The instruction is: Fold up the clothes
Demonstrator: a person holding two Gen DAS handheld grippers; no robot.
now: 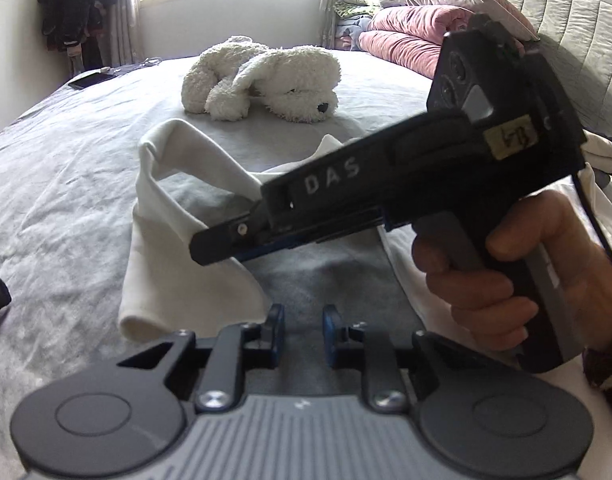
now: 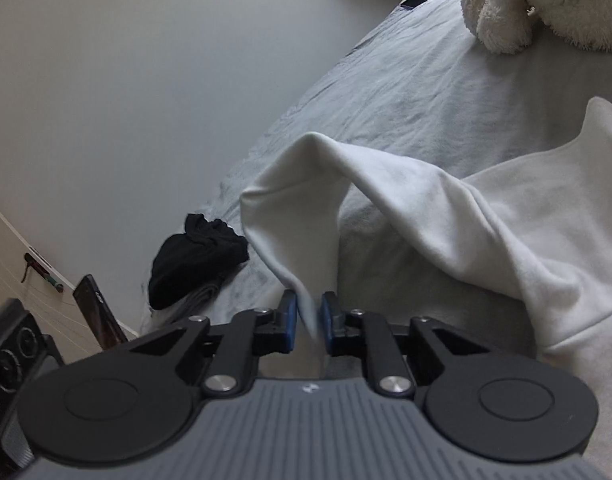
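Right gripper [image 2: 309, 316]: its blue pads are pressed on a thin edge of the white garment [image 2: 506, 232]; the cloth goes up from the jaws in a fold and then falls back to the bed.
Left gripper [image 1: 304, 322]: the jaws stand a little apart, nothing is between them; it hangs above the grey sheet, just beside the garment [image 1: 178, 208].
Garment: it lies on the bed [image 1: 66, 184], partly lifted; one long part, maybe a sleeve, hangs down toward the near edge.
Hand [image 1: 506, 272]: it holds the grip of the right gripper, seen from the left wrist view.
Plush dog [image 1: 262, 78]: white, it lies on the bed behind the garment, well apart from it.
Black cloth [image 2: 194, 260]: a small heap at the bed edge, near the lifted fold.
Pillows [image 1: 418, 28]: pink, piled at the headboard.
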